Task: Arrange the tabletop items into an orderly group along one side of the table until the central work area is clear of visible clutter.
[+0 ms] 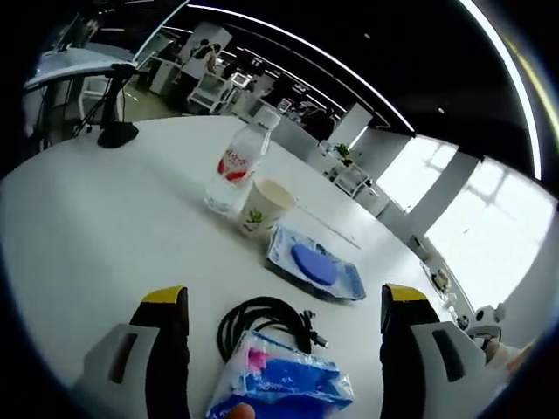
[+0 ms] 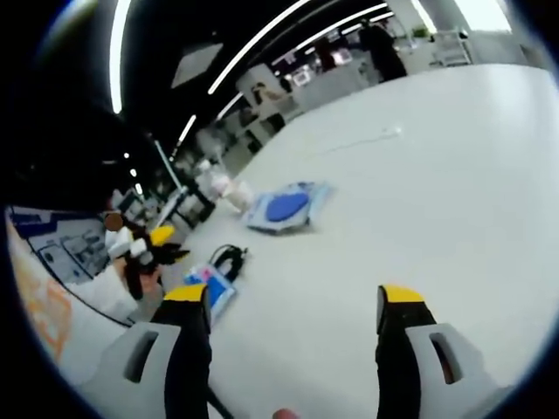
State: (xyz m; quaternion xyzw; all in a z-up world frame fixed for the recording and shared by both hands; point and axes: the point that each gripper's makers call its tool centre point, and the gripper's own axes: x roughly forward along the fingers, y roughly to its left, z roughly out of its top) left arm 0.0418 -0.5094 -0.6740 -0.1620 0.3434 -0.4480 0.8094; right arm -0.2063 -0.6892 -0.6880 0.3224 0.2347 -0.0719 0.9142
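My left gripper point(image 1: 286, 297) is open, its yellow-tipped jaws standing wide apart over the white table point(image 1: 105, 236). Between them lie a blue and pink packet point(image 1: 279, 384) and, just beyond it, a coiled black cable point(image 1: 262, 319); neither jaw touches them. Farther on are a clear pouch with a blue item inside point(image 1: 314, 262), a paper cup point(image 1: 266, 207) and a red-labelled water bottle point(image 1: 240, 166), all in a row. My right gripper point(image 2: 294, 297) is open above bare table with nothing between its jaws. To its left are the left gripper point(image 2: 162, 244), the packet point(image 2: 212, 284), the cable point(image 2: 229, 256) and the pouch point(image 2: 286, 209).
A black stand point(image 1: 116, 135) sits at the table's far left edge. A thin white cord point(image 2: 384, 133) lies on the far part of the table point(image 2: 437, 201). A person's white sleeve point(image 2: 100, 292) holds the left gripper. Desks and shelving fill the room behind.
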